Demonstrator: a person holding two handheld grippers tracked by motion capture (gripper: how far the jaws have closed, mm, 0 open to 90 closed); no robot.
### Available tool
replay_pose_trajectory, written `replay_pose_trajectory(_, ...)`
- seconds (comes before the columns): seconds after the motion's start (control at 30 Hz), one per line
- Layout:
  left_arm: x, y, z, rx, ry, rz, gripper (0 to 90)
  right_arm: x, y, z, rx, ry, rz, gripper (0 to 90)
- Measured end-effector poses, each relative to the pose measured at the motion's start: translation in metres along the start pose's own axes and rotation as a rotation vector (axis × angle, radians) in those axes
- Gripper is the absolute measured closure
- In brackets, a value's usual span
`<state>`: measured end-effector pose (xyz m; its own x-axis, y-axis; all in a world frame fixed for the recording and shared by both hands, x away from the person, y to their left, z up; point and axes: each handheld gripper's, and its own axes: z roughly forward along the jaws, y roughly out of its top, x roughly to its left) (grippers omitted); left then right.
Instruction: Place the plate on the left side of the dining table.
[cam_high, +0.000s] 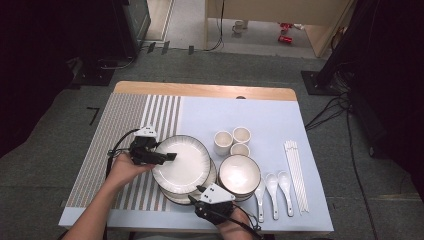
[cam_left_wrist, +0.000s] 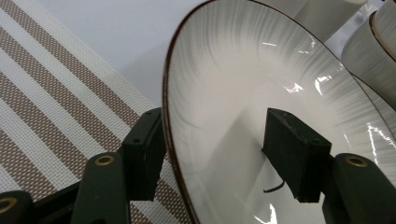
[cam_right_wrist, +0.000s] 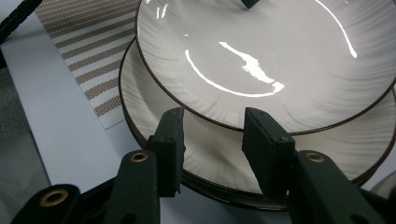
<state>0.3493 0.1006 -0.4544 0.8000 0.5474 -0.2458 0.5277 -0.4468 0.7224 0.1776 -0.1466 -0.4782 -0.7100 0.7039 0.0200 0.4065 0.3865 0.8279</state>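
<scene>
A white ribbed plate with a dark rim (cam_high: 182, 162) (cam_left_wrist: 261, 70) (cam_right_wrist: 280, 46) lies on top of a stack of like plates (cam_high: 171, 195) (cam_right_wrist: 140, 102), shifted toward the back left. My left gripper (cam_high: 167, 157) (cam_left_wrist: 212, 154) is open and straddles its left rim. One jaw sits under the rim, the other over the plate's inside with a wide gap. At the stack's near edge, my right gripper (cam_high: 196, 192) (cam_right_wrist: 212, 149) is open. Its jaws stand either side of the lower plate's rim without pressing on it.
A brown-and-white striped mat (cam_high: 125, 130) lies left of the plates. To the right are stacked bowls (cam_high: 240, 175), three small cups (cam_high: 232, 140), three white spoons (cam_high: 272, 187) and a bundle of pale sticks (cam_high: 296, 172). The table's front edge runs just behind my right hand.
</scene>
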Motion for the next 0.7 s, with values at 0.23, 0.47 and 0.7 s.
replay_pose_trajectory(0.23, 0.000, 0.000, 0.003, 0.005, -0.020, -0.024, 39.6, 0.001, -0.002, 0.008, -0.029, -0.019, 0.002, 53.5)
replay_pose_trajectory(0.47, 0.001, 0.000, 0.006, 0.004, -0.025, -0.049, 37.5, 0.004, -0.003, 0.018, -0.068, -0.023, 0.023, 51.5)
replay_pose_trajectory(0.7, 0.006, -0.002, 0.006, -0.021, -0.056, -0.070, 35.8, 0.003, -0.004, 0.023, -0.088, -0.021, 0.029, 52.0)
